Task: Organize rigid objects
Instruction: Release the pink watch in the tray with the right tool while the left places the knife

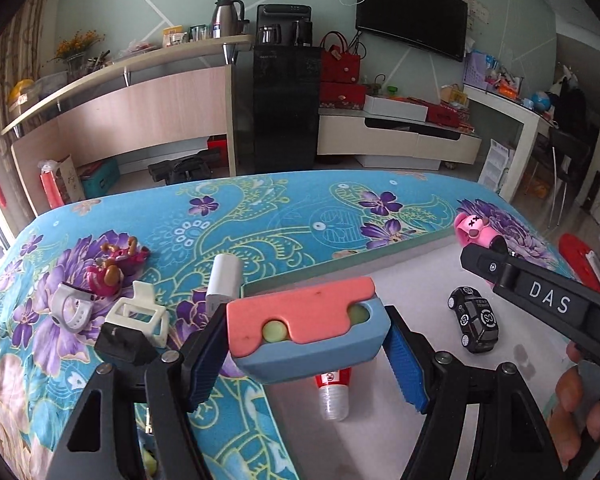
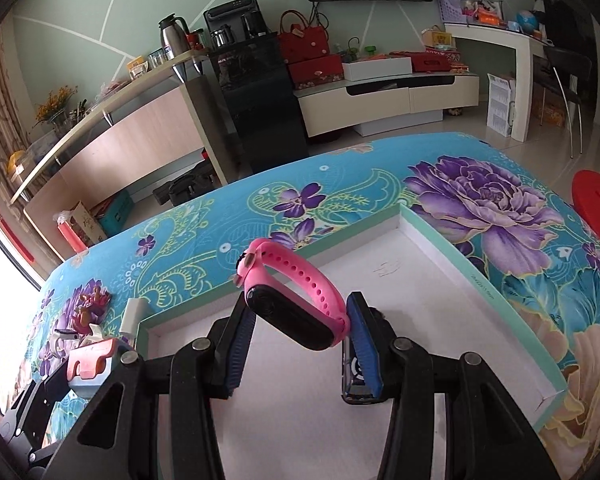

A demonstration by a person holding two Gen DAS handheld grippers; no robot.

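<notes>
Both loads could slip: the left gripper (image 1: 306,350), jaws about half spread, clamps the pink-and-blue block (image 1: 306,328) only by its ends, and the right gripper (image 2: 300,332), jaws narrower, pinches the pink wristband (image 2: 300,300) across a springy loop that could twist free. In each wrist view the held item sits at 12 o'clock from the fingers, above the white tray (image 2: 440,280), where a black toy car (image 1: 474,318) lies at the left gripper's 2 o'clock. The white clip (image 1: 140,314) and white watch (image 1: 70,312) wait on the floral cloth (image 1: 280,216) at its 10 o'clock.
</notes>
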